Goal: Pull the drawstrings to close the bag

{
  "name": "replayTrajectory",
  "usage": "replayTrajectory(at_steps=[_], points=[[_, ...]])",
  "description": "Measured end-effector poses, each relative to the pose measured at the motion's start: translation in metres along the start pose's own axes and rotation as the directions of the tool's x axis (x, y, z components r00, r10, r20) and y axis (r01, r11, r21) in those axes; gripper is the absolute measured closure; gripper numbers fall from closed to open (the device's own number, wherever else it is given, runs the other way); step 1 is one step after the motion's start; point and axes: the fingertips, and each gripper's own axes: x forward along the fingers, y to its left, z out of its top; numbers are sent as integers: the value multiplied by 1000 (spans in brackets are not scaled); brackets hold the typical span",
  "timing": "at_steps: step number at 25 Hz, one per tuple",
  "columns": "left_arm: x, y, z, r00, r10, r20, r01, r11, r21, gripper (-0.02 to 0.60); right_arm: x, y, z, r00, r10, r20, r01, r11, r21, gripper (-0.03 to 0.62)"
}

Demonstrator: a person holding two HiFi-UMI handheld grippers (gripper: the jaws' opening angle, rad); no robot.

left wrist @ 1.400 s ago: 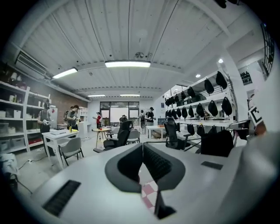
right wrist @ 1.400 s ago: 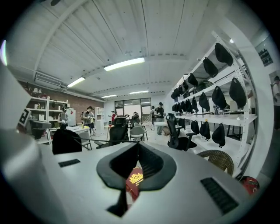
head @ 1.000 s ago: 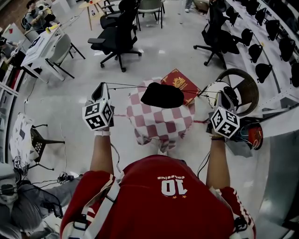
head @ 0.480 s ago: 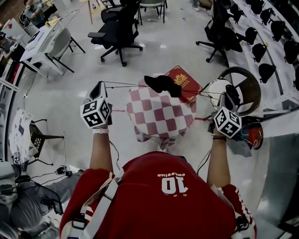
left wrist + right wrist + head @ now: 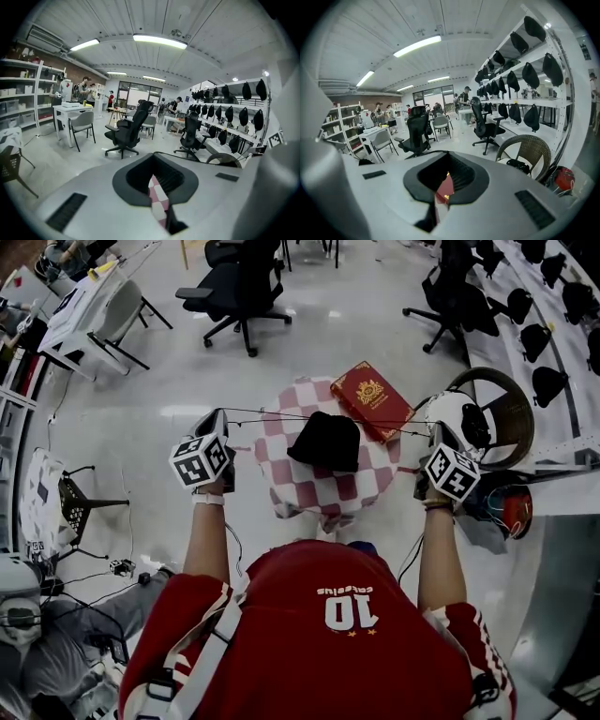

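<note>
I have the bag (image 5: 314, 479), pink and white checked, in the middle of the head view, just ahead of my red shirt and between my two arms. I cannot tell what it rests on. Its top shows a bunched black patch (image 5: 325, 440) where the mouth is. The thin black drawstrings (image 5: 246, 411) run nearly level across the top of the bag, stretched straight from one side to the other. My left hand-held gripper (image 5: 217, 418) sits left of the bag with its jaws together, pinched on the drawstring end that leaves its tip. In the left gripper view the jaws (image 5: 158, 187) meet, with only a sliver of checked cloth showing in the slit between them. My right hand-held gripper (image 5: 439, 430) sits right of the bag at about the same height, jaws likewise together on the other end of the drawstrings. In the right gripper view they (image 5: 440, 190) leave only a narrow slit with something red behind. A red book (image 5: 372, 399) lies on the floor (image 5: 141, 456) just beyond the bag's upper right corner. A wicker chair (image 5: 506, 404) stands at right of the frame, and a black office chair (image 5: 239, 296) sits at upper left, well apart from the bag.
</note>
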Motion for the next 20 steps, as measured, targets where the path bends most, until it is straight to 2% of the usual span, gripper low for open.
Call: replayTrajectory(at_steps=[8,12,16,20], points=[[55,-5,-12,997,-3,-75,0,999,-34,571,57,-8,-18,995,26,-96,-24,1000,14,579],[79,-25,-25,988,-49,-145,47,999,-19,571,75,0,-36,981,81,-176,-82,997,2,579],[88,-48,-51,967,-123,-221,125,992,-4,571,82,27,-64,943,191,-272,-201,979,-10,579],[81,-64,-86,935,-198,-294,205,979,-8,571,77,50,-99,876,296,-382,-321,947,-2,579]])
